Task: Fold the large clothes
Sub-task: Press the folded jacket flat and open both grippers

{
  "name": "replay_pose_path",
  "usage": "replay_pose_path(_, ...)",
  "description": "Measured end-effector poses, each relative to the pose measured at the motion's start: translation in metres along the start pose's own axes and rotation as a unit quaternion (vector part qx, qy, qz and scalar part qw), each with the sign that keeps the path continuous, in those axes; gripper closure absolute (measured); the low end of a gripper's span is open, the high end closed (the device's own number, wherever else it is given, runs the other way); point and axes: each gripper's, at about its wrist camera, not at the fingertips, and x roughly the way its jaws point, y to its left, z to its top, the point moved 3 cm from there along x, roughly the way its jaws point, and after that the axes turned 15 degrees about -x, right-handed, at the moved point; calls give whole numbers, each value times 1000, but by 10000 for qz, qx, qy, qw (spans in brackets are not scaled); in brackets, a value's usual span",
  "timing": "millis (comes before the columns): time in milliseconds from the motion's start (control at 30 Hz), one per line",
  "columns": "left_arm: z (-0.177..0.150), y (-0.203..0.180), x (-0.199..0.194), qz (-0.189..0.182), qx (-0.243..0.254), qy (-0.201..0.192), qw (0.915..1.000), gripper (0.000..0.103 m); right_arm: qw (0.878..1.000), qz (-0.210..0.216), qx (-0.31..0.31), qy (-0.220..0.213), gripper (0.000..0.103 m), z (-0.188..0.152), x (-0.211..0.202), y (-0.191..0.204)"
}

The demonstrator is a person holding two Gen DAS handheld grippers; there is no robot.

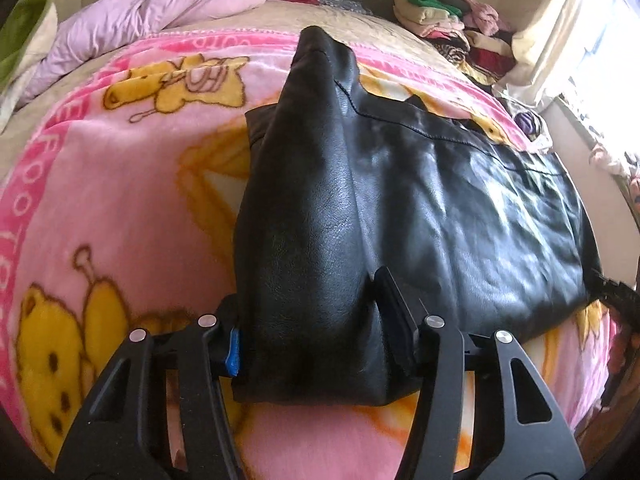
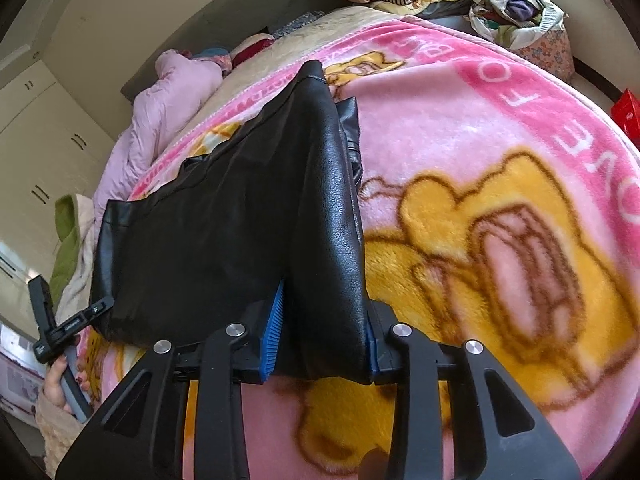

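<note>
Two claws: both are pinching raised folds of one black leather garment (image 1: 400, 200).
Left claw (image 1: 312, 336): clamping a thick ridge at the near edge.
Right claw (image 2: 326, 344): squeezing another ridge between blue pads (image 2: 274, 332).
Garment: lying across the pink blanket (image 1: 120, 184) on the bed.

A pink cartoon-bear blanket (image 1: 120, 184) covers the bed; beyond it, a lilac duvet (image 1: 160, 4) and piled clothes (image 1: 448, 20).
</note>
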Motion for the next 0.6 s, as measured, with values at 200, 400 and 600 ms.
replay_pose_path(200, -5, 4, -12, 116, 95, -124, 9998, 51, 9992, -383, -82, -88, 39, -3, -15, 0)
replay_pose_path(400, -5, 2, -27, 452, 307, -495, 9973, 49, 9931, -695, -561, -766, 39, 9, -51, 27)
replay_pose_path(600, 0, 8, -36, 739, 270, -744, 9941, 37, 9869, -363, -1264, -931, 38, 22, -51, 84)
